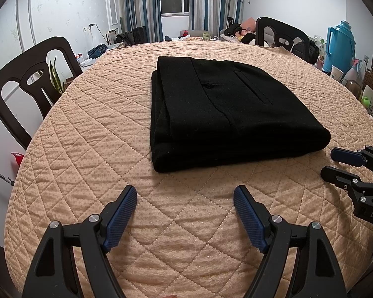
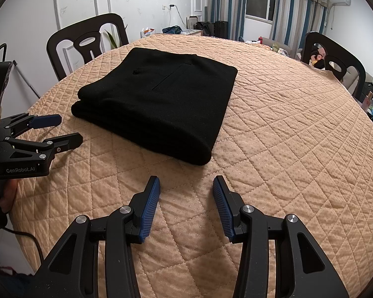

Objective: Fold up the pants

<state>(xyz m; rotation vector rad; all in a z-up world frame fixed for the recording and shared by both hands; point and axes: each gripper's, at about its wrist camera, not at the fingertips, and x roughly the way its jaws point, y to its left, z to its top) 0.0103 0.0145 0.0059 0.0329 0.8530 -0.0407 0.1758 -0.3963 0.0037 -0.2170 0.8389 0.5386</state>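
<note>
The black pants [image 1: 226,114] lie folded in a thick rectangular stack on the quilted tan table cover [image 1: 92,149], a back pocket facing up. They also show in the right wrist view [image 2: 161,104]. My left gripper [image 1: 185,193] is open and empty, hovering a short way in front of the stack's near edge. My right gripper [image 2: 186,183] is open and empty, just in front of the stack's near corner. The right gripper [image 1: 333,164] shows at the right edge of the left wrist view, and the left gripper [image 2: 69,130] shows at the left of the right wrist view.
Dark chairs stand at the table's left [image 1: 29,84] and far right [image 1: 281,33]. A blue thermos [image 1: 340,47] and clutter sit on a shelf at right. The table edge drops off close to the left [image 2: 24,198].
</note>
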